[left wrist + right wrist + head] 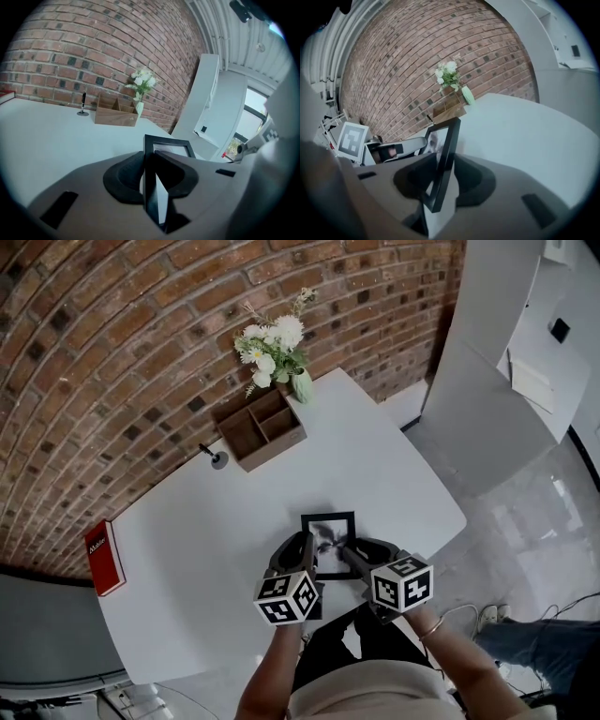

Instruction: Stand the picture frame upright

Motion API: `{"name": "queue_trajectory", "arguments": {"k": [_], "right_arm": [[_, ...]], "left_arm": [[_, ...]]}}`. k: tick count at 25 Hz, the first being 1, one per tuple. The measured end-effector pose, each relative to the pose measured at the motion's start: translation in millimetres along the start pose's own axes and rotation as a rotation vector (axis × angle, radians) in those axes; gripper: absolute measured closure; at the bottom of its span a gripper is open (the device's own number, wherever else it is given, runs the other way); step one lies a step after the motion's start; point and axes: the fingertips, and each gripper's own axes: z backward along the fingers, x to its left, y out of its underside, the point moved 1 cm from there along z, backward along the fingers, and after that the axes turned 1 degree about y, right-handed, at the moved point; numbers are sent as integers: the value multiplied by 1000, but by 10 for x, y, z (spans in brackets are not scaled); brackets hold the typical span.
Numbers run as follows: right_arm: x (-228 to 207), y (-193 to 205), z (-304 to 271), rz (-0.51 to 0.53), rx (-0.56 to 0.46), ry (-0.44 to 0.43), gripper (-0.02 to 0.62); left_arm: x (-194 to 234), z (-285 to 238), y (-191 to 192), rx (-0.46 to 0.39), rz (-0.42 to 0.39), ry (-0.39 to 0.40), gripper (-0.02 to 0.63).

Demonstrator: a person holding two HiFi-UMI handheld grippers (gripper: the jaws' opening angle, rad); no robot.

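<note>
Picture frame (328, 538) sits well to the person's side of the wooden box (262, 429), face tilted up, flanked on both sides, ready for the swing upright, I'd say. Left claw (151, 178) is clamped on its left edge. Right claw (440, 180) stands wide astride the right edge, not pressing. Flowers (272, 348) are just beyond the box, the pen stand (217, 459) just left of it, and the red book (105, 557) far left on the surface (206, 549), none of them in the way.

Ahead of my fingers (298, 547) the white table (187, 531) is bare for a long way; only near the brick wall (112, 352) the wooden box (262, 430), the flower vase (302, 386) and a small pen stand (217, 459) block the path. Between the left gripper (304, 546) and the right gripper (354, 551) the picture frame (329, 538) fills the room. Well left of the left fingers a red book (105, 557) lies at the table edge.
</note>
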Motion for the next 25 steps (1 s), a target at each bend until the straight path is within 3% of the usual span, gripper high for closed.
{"name": "queue_trajectory", "arguments": {"k": [8, 16, 25], "right_arm": [[340, -298, -55, 119, -47, -109, 474], [836, -584, -159, 302, -63, -235, 474], [1263, -741, -364, 406, -55, -358, 474]], "left_arm": [[128, 315, -341, -122, 15, -90, 541], [376, 724, -620, -234, 41, -217, 543], [604, 1136, -814, -337, 64, -348, 545]]}}
